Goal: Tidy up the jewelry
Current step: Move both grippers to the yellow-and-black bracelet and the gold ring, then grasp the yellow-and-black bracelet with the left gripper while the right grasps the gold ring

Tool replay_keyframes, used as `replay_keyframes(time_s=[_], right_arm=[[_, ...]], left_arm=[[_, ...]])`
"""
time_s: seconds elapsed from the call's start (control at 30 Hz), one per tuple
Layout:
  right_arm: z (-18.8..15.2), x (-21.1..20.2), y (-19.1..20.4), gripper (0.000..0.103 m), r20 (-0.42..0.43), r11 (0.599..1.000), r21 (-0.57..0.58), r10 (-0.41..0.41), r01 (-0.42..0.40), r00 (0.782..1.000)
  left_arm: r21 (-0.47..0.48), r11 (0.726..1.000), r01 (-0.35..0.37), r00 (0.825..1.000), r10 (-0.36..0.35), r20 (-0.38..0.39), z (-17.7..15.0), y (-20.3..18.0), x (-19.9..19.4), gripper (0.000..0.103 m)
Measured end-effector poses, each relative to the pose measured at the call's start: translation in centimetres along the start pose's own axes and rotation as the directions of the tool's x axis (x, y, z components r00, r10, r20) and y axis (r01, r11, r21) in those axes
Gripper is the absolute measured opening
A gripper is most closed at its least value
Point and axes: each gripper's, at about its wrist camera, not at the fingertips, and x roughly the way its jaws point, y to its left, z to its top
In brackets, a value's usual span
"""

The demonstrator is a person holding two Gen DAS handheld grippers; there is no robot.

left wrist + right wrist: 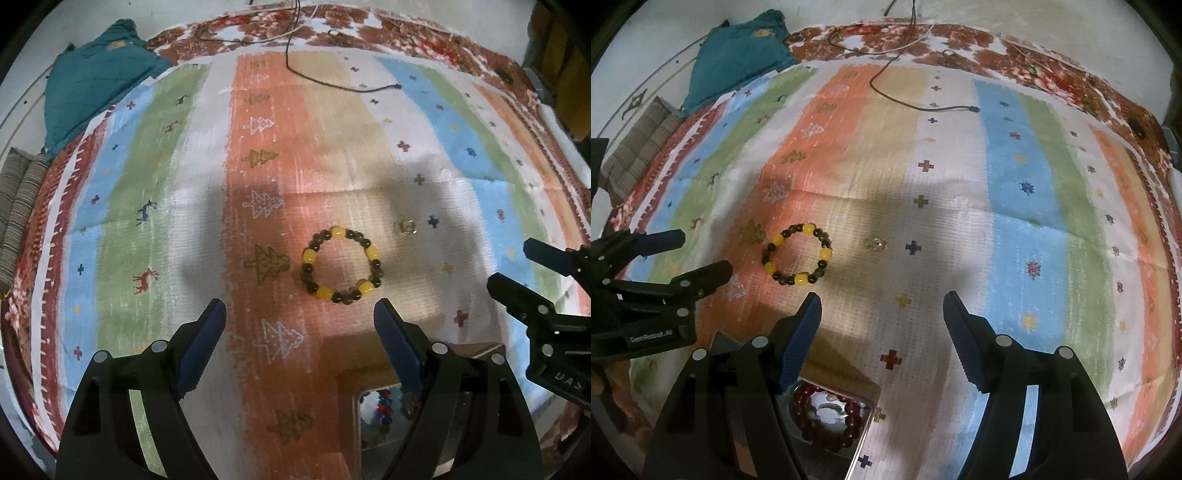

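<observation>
Yellow and dark beads make up the bracelet [340, 265] lying flat on the striped cloth [147, 206], and we hold our left hand-held gripper [299, 325] released just near of it, nothing between its blue pads. Right of the bracelet sits a small clear ring [874, 243]. Our right hand-held gripper [881, 321] is also released, empty, near of the ring. A box [864, 387] at the near edge holds a dark red bracelet [827, 417]. A black cable [332, 79] trails far off.
</observation>
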Motion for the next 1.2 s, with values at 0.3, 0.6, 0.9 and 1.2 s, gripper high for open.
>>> replay_keyframes(time_s=[0.3,0.6,0.9,1.2], right_arm=[[0.7,1.5,0.0,0.068,-0.029,1.0,0.003,0.008,-0.008,1.0],[1.5,4.0,-0.4,0.068,-0.071,1.0,0.0,0.008,-0.008,0.997],[2.3,5.9,-0.2,0.068,-0.097,1.0,-0.013,0.002,-0.003,0.995],[3.1,8.2,-0.1,0.068,-0.127,1.0,-0.016,-0.001,-0.001,0.992]], left_arm=[[-0.005,1.0,0.023,0.999,-0.023,-0.031,0.8,0.2,1.5,0.081],[-0.04,0.999,0.022,0.997,-0.025,-0.072,1.6,1.2,3.9,0.076],[-0.019,0.999,0.03,0.996,-0.032,-0.083,2.2,1.0,4.7,0.076],[0.004,1.0,0.018,0.993,-0.018,-0.115,2.6,0.8,5.9,0.072]])
